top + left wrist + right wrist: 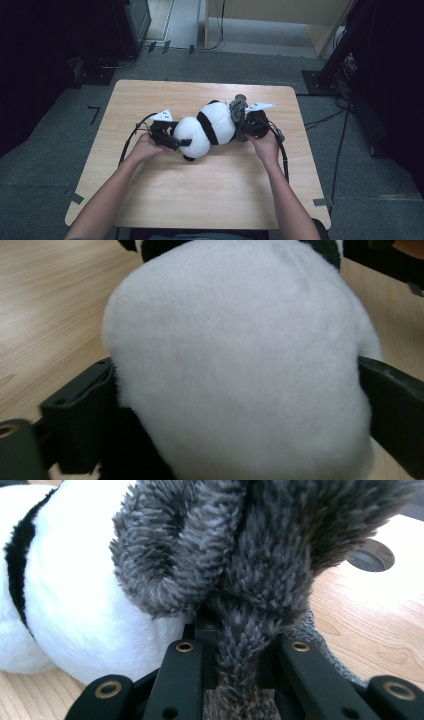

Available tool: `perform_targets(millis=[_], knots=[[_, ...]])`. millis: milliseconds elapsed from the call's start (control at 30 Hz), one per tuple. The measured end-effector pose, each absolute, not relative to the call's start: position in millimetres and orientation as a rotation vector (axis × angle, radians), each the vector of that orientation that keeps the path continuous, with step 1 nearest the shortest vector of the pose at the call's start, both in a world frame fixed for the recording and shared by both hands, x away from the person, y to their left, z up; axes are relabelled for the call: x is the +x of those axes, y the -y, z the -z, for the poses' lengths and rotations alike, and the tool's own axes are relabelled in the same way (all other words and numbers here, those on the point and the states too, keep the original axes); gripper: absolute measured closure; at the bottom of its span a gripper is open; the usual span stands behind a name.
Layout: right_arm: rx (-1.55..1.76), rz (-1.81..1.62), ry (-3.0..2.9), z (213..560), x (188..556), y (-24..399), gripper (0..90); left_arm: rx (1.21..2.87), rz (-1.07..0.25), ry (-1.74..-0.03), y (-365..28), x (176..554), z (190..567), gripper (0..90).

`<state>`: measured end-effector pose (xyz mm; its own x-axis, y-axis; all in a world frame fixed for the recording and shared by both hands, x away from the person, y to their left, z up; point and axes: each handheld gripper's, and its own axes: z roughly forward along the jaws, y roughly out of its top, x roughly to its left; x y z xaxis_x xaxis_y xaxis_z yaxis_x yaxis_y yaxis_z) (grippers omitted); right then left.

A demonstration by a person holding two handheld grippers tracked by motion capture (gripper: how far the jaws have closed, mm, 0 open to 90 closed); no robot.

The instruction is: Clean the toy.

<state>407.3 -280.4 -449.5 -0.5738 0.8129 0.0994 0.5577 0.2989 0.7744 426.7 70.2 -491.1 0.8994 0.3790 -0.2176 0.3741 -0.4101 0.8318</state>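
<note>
Panda plush (210, 127) lies on table (165, 200), centre. Left hand-held gripper (170, 137): jaws spread wide, flanking white head end. Right hand-held gripper (248, 126): jaws clamped on grey furry piece (240, 570) against plush's far end.

My left hand-held gripper (235, 405) has its jaws spread wide, one on each side of the panda plush's (240, 355) round white end. The fur bulges between them. Wooden counter (45, 315) lies beneath.
</note>
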Motion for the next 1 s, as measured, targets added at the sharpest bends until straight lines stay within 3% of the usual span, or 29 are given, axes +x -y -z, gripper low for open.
perform_targets(millis=[267, 433, 567, 1000], knots=[[1.23, -1.126, -2.221, 447, 407, 282, 79.3, 2.011, -0.051, -0.543, -69, 407, 488, 39.4], [1.273, -1.142, -2.192, 439, 406, 293, 79.1, 2.025, -0.055, -0.557, -64, 397, 480, 52.9], [1.274, -1.174, -2.162, 429, 399, 299, 79.1, 2.002, -0.054, -0.587, -66, 394, 473, 56.9], [1.184, -1.299, -2.153, 387, 374, 286, 79.0, 1.835, -0.042, -0.7, -71, 388, 449, 57.9]])
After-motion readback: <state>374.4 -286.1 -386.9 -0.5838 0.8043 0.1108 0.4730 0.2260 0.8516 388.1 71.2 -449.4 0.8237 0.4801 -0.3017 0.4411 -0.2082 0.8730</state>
